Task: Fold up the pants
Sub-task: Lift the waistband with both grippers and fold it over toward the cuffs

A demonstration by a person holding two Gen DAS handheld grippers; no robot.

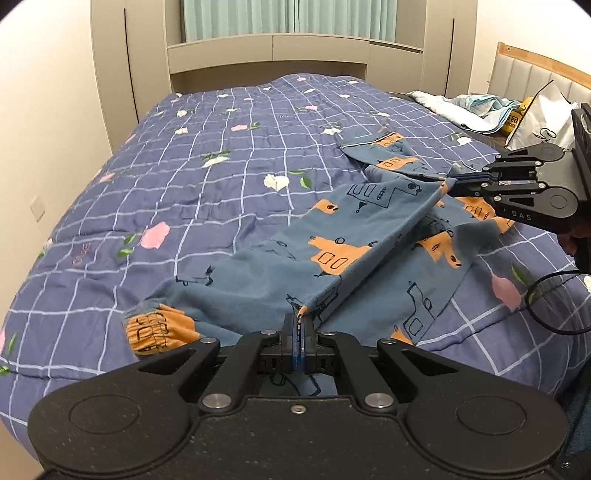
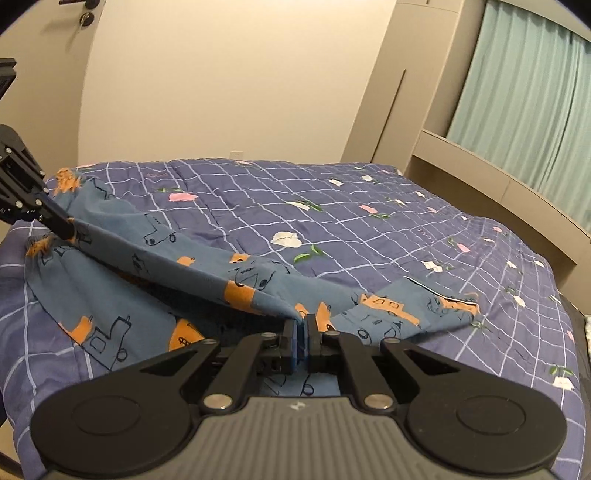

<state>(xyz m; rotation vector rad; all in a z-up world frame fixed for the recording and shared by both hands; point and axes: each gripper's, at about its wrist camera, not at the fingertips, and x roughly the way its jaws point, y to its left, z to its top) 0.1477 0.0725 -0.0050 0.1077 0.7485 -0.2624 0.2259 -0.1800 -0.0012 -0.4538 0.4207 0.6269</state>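
Observation:
Blue pants (image 1: 332,236) with orange house prints lie on the checked quilt (image 1: 184,177). My left gripper (image 1: 302,318) is shut on an edge of the cloth near the orange elastic waistband (image 1: 155,328). My right gripper (image 1: 451,184) comes in from the right, shut on the same edge farther along. Between the two grips the fabric is lifted into a taut ridge above the rest of the pants. In the right wrist view my right gripper (image 2: 302,320) pinches the pants (image 2: 207,269), and the left gripper (image 2: 68,229) holds them at the far left.
The bed fills both views, with a beige wardrobe (image 1: 129,55) and green curtains (image 1: 288,18) behind. A white blanket (image 1: 454,107) and a plastic bag (image 1: 543,114) lie by the headboard at the right. A black cable (image 1: 554,302) loops at the right edge.

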